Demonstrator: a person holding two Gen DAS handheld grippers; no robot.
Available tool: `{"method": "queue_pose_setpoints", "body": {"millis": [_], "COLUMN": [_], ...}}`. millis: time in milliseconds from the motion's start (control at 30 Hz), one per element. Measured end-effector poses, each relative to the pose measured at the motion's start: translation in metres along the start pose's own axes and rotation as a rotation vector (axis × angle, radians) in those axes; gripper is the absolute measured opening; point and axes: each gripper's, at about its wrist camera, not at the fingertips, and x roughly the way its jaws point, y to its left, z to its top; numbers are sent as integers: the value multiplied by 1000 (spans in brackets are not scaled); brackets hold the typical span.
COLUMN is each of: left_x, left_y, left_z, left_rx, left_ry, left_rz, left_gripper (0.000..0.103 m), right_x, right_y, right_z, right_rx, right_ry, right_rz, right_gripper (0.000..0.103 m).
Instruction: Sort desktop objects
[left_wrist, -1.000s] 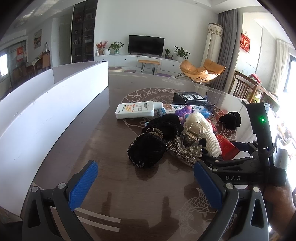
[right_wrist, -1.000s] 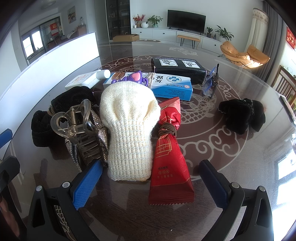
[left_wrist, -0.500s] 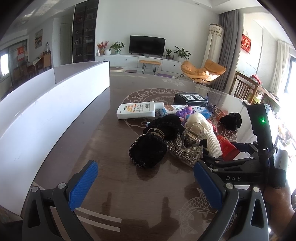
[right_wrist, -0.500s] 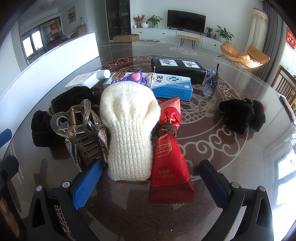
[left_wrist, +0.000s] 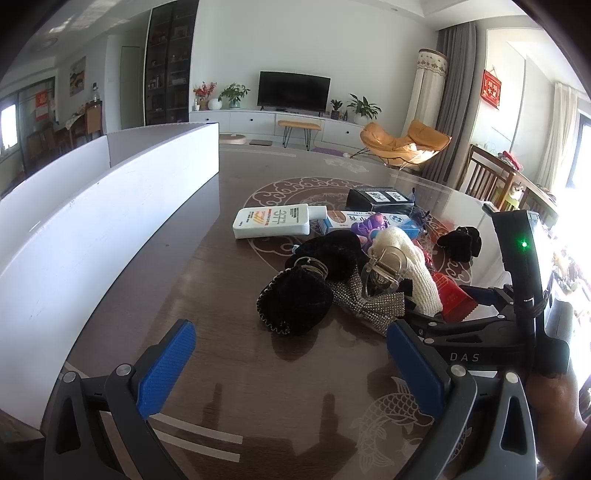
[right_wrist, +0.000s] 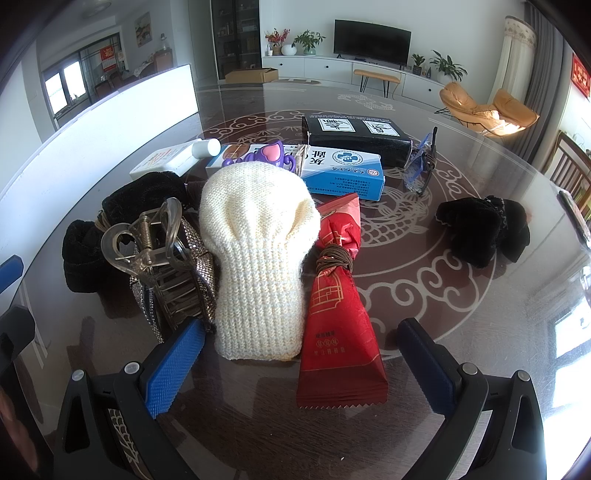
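A heap of small objects lies on the dark glass table. In the right wrist view a cream knitted cover sits dead ahead, with a red snack packet to its right and a clear hair claw on a rhinestone bow to its left. My right gripper is open just short of them. In the left wrist view a black scrunchie lies ahead of my open left gripper, which holds nothing. The right gripper's body shows at that view's right.
A white bottle, a blue box, a black box, a purple toy, glasses and a black fuzzy piece lie further back. A white partition board runs along the table's left side.
The left wrist view has shifted very slightly, the heap drifting a little down and right. The right gripper and the objects have not moved.
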Motion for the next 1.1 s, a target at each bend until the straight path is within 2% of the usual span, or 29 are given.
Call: {"method": "queue_pose_setpoints", "body": {"millis": [267, 633, 1100], "left_x": [0, -6, -5], "left_y": [1, 11, 16], "left_z": [0, 4, 5], "left_rx": [-2, -47, -63], "left_ry": [-2, -38, -45], "left_rz": [9, 65, 111], "left_gripper": [103, 103, 103], "right_x": [0, 0, 0], "right_y": [0, 0, 0], "right_z": [0, 0, 0], "right_rx": [0, 0, 0], "right_ry": [0, 0, 0], "right_rz": [0, 0, 0], "right_gripper": [103, 103, 103]}}
